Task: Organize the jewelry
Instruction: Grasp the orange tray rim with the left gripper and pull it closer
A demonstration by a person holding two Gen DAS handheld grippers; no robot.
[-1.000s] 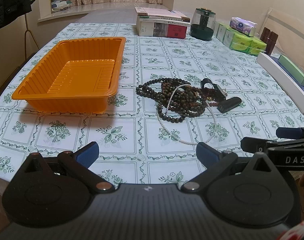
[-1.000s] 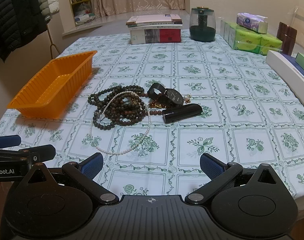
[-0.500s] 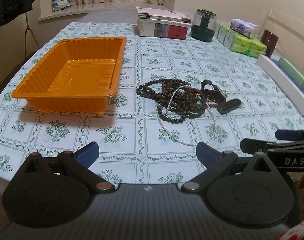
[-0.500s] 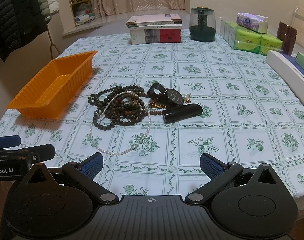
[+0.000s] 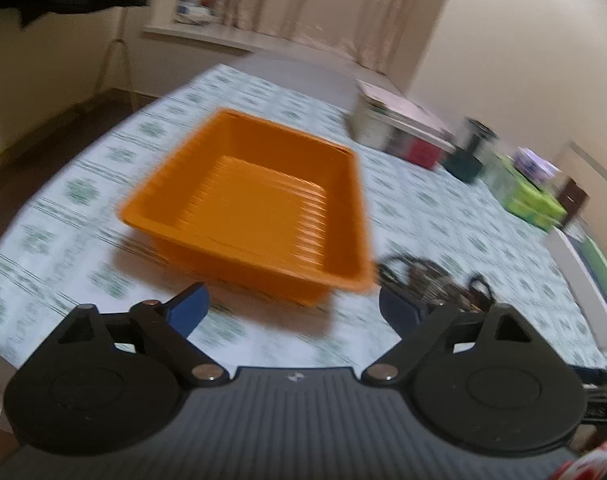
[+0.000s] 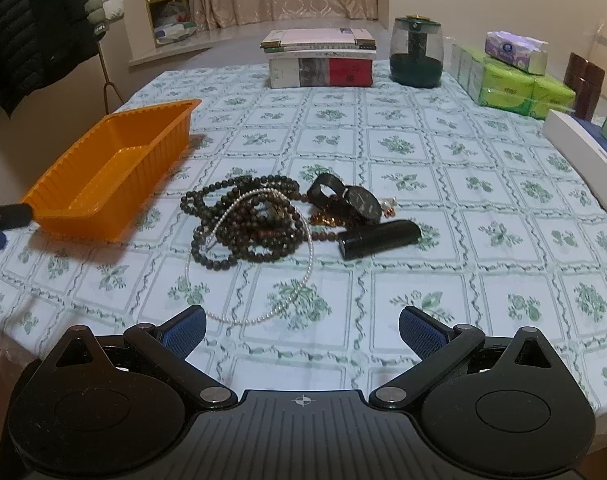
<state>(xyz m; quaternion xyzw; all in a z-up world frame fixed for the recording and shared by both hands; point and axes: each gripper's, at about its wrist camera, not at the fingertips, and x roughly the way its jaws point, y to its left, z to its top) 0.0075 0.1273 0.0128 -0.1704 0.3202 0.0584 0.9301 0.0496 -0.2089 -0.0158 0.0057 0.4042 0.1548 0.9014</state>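
Left wrist view blurs as my left tool [image 5: 293,312], jaws just narrowing yet empty, nears the orange tray [image 5: 255,196], so I might shove it.

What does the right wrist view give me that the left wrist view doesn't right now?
Only the right wrist view shows the pearl necklace, the black watch and the black tube sharply, with the right hand-held gripper open and empty. Only the left wrist view looks down onto the whole ribbed floor of the tray, though blurred. Both show the orange tray holding nothing, the dark beads and the book stack.
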